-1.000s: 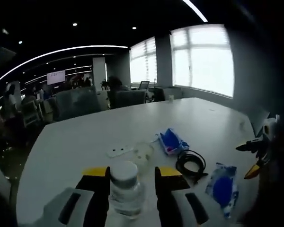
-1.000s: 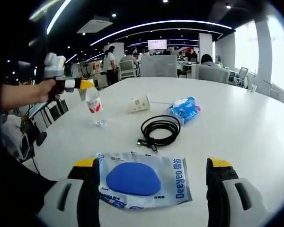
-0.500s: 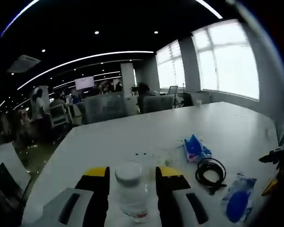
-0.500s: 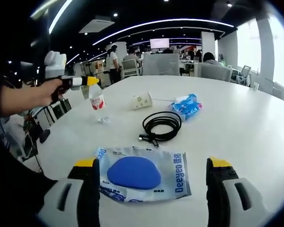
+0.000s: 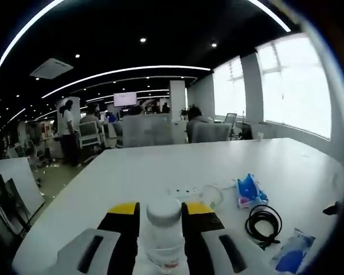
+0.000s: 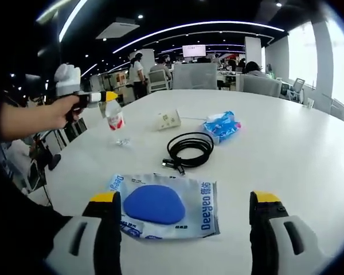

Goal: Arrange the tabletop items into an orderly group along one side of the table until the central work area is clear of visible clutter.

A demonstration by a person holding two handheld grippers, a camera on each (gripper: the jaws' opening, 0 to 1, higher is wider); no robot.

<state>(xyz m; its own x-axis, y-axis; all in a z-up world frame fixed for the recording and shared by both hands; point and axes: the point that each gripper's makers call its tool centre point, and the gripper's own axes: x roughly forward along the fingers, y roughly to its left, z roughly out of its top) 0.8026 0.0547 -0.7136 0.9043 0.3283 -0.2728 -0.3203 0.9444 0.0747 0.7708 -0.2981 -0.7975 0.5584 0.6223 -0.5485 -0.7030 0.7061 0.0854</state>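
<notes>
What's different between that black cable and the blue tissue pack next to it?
The black cable is a thin cord wound into an open loop; the blue tissue pack is a soft, crinkly, filled packet. The cable is plain black, the pack bright blue and white. Both lie loose on the white table, untouched by either gripper.

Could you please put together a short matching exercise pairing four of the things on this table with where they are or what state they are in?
Things:
1. water bottle
2. black cable
3. wipes pack
4. power strip

States:
A. coiled on the table
B. gripped between the left gripper's jaws
C. lying flat between the open jaws of the right gripper
D. white, beyond the cable

Pairs: 1-B, 2-A, 3-C, 4-D
</notes>
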